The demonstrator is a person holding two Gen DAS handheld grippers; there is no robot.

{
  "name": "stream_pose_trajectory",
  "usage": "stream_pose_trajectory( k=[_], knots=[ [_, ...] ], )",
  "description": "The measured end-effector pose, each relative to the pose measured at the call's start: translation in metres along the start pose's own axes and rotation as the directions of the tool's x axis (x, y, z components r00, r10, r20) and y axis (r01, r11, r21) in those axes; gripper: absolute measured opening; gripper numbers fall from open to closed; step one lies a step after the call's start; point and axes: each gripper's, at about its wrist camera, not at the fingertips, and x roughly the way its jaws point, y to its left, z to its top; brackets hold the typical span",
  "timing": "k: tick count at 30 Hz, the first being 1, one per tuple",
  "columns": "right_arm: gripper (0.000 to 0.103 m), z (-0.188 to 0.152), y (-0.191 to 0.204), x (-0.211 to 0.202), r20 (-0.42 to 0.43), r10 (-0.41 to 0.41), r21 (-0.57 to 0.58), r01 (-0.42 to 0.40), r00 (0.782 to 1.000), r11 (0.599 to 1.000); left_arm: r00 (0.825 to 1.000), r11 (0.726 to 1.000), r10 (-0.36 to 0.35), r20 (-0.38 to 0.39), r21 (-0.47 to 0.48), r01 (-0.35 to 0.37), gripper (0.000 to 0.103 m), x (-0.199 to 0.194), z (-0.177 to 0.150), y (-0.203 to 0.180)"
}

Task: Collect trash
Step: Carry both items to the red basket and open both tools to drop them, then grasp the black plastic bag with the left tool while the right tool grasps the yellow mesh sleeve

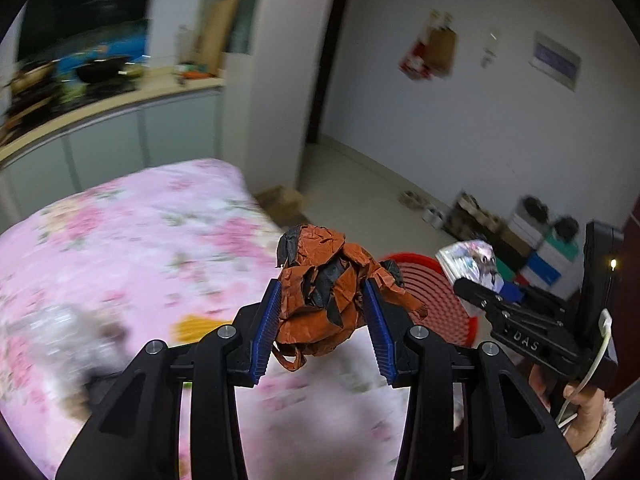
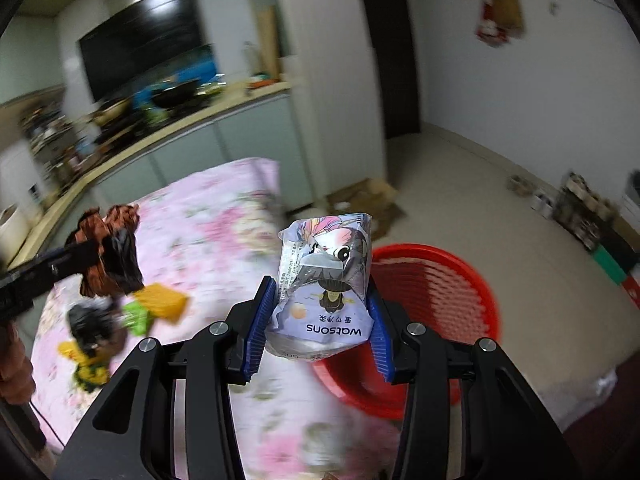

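Floral bedspread (image 1: 120,240) — kitchen counter (image 1: 120,104) behind

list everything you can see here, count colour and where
crumpled paper ball: 1, orange-brown and black, held in the left hand-held gripper
tissue pack: 1, pale lilac with cartoon print, held in the right hand-held gripper
basket: 1, red, on the floor beside the bed
wrappers: several, yellow, green and black, blurred, lying on the bed
bed cover: 1, pink floral, below both tools
left hand-held gripper: 1, black with blue pads
right hand-held gripper: 1, black with blue pads
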Motion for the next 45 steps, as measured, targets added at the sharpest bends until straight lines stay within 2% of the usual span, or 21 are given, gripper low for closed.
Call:
stream_pose_trajectory(
  k=[3,7,11,14,17,19,22,25,33,38,41,45],
  knots=[
    [0.043,0.001,-0.03,0.007,-0.029,-0.065,0.052,0.066,0.997,0.996,0.997,0.998,-0.042,-0.059,0.044,0.044,0.04,0.037,0.002,-0.029],
    [0.043,-0.004,-0.061,0.025,-0.094,-0.121,0.102,0.131,0.988,0.986,0.985,0.993,-0.079,-0.156,0.074,0.091,0.041,0.091,-0.002,-0.059],
    [0.043,-0.015,-0.075,0.045,-0.152,-0.14,0.133,0.161,0.978,0.978,0.971,0.991,-0.082,-0.226,0.081,0.103,0.041,0.129,-0.008,-0.072],
    [0.048,-0.019,-0.081,0.054,-0.177,-0.134,0.161,0.163,0.975,0.973,0.961,0.992,-0.09,-0.263,0.065,0.11,0.043,0.152,-0.011,-0.075],
    [0.056,-0.021,-0.09,0.058,-0.189,-0.111,0.198,0.148,0.976,0.969,0.959,0.993,-0.085,-0.272,0.06,0.105,0.052,0.162,-0.013,-0.076],
    [0.062,-0.02,-0.096,0.057,-0.187,-0.101,0.219,0.141,0.977,0.965,0.959,0.993,-0.075,-0.273,0.065,0.096,0.063,0.166,-0.013,-0.075],
    [0.063,-0.02,-0.099,0.053,-0.178,-0.089,0.241,0.131,0.98,0.962,0.96,0.993,-0.076,-0.271,0.071,0.099,0.074,0.163,-0.011,-0.073],
    [0.063,-0.018,-0.1,0.049,-0.165,-0.086,0.243,0.125,0.983,0.962,0.962,0.991,-0.09,-0.256,0.068,0.111,0.078,0.154,-0.008,-0.075],
    [0.063,-0.012,-0.084,0.027,-0.107,-0.086,0.212,0.108,0.99,0.971,0.98,0.992,-0.07,-0.184,0.094,0.089,0.079,0.114,-0.006,-0.071],
    [0.064,-0.01,-0.065,0.01,-0.057,-0.078,0.176,0.087,0.995,0.981,0.991,0.997,-0.033,-0.133,0.062,0.041,0.079,0.076,-0.01,-0.049],
    [0.069,-0.01,-0.048,-0.001,-0.012,-0.066,0.148,0.067,0.998,0.987,0.996,0.998,-0.006,-0.087,0.054,0.011,0.079,0.051,-0.012,-0.038],
    [0.071,-0.012,-0.022,-0.013,0.021,-0.034,0.098,0.032,0.999,0.995,0.997,0.998,0.039,-0.06,0.049,-0.036,0.079,0.02,-0.024,-0.02]
  ],
)
